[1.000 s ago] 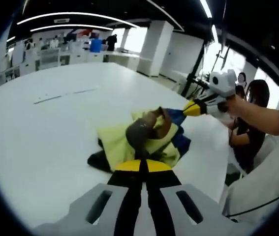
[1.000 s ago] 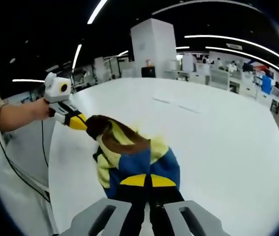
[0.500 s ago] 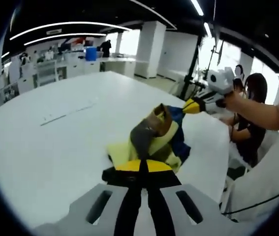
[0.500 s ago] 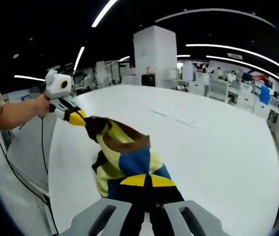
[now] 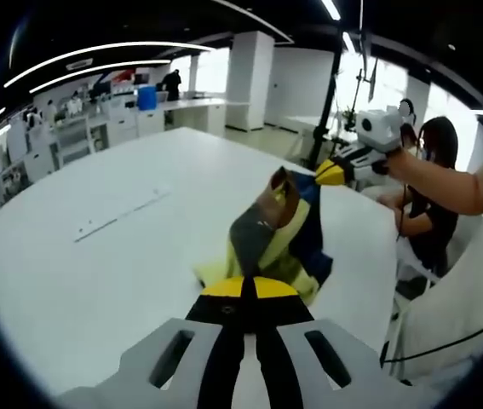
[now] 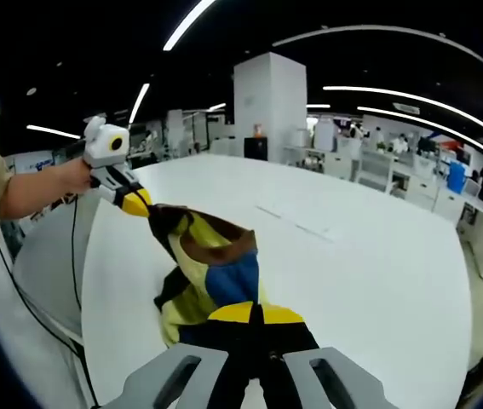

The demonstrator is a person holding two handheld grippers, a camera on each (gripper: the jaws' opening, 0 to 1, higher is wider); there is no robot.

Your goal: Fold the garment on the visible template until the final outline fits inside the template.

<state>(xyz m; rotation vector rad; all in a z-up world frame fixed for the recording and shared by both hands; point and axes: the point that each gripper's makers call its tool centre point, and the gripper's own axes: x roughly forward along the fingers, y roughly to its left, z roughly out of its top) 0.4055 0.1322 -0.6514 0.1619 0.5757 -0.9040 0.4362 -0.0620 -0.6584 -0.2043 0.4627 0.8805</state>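
The white counter [image 5: 79,281] spread wide under both hands, with thin marks [image 5: 120,213] on its surface far from the cloth; whether these belonged to the template could not be told. The garment [image 5: 273,230], patched in yellow, blue, brown and grey, hung bunched between the two tools, its lower folds resting on the counter near the edge closest to the person. The left tool [image 5: 242,288] was pinched closed on one part of it, and the right tool [image 6: 254,313] was clamped on another, so the cloth was stretched in the air. The risk looked to be twofold: lifted this close to the edge, a slipped grip could let the garment slide off the counter and out of the workspace; and because it hung crumpled, laying it down as it was would likely trap hidden folds, leaving an outline that spilled past the template.
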